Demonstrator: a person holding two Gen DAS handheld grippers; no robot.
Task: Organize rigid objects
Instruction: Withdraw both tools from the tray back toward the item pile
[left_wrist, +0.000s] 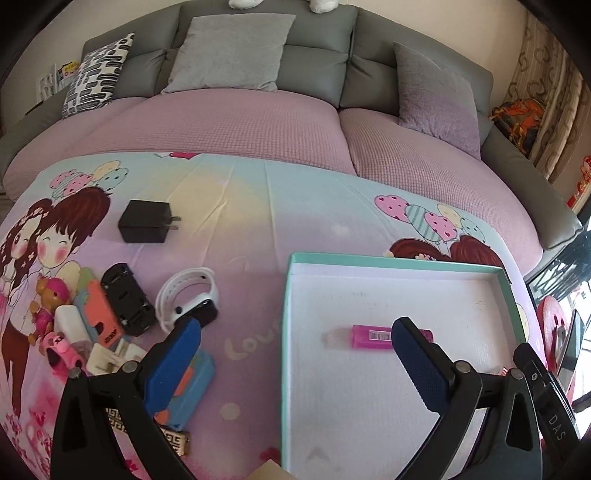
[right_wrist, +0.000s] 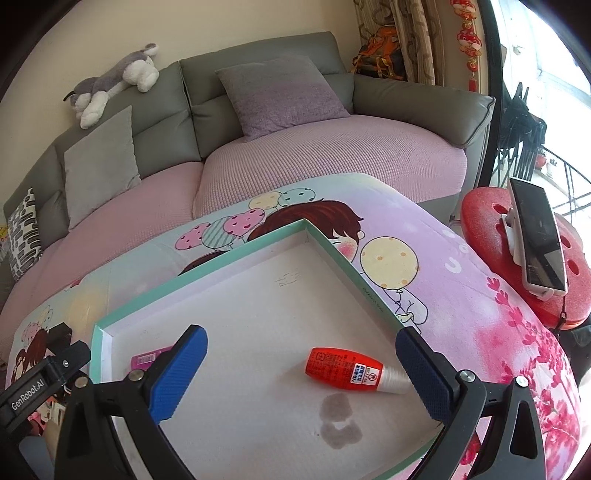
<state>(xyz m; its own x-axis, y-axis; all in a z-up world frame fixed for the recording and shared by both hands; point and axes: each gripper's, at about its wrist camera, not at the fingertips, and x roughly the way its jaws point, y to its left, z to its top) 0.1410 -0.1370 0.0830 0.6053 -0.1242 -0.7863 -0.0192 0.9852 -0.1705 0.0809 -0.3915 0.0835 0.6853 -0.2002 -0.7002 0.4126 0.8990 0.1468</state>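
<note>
A teal-rimmed white tray (left_wrist: 288, 332) lies on the cartoon-print cloth; it also shows in the right wrist view (right_wrist: 332, 254). A pink tube (left_wrist: 369, 336) lies in it, also seen in the right wrist view (right_wrist: 147, 359), as does a red glue bottle (right_wrist: 343, 369). My left gripper (left_wrist: 297, 354) is open and empty, straddling the tray's left rim. My right gripper (right_wrist: 301, 363) is open and empty above the tray, with the red bottle between its fingers. A pile of small items lies left of the tray: a white watch band (left_wrist: 188, 295), a black clip (left_wrist: 127, 299), an orange-blue item (left_wrist: 184, 387).
A black charger plug (left_wrist: 146, 221) lies apart on the cloth. A grey sofa with pink covers and cushions (left_wrist: 229, 51) stands behind. A phone (right_wrist: 539, 243) on a red stool (right_wrist: 487, 214) stands right of the table. A dark stain (right_wrist: 338, 417) marks the tray floor.
</note>
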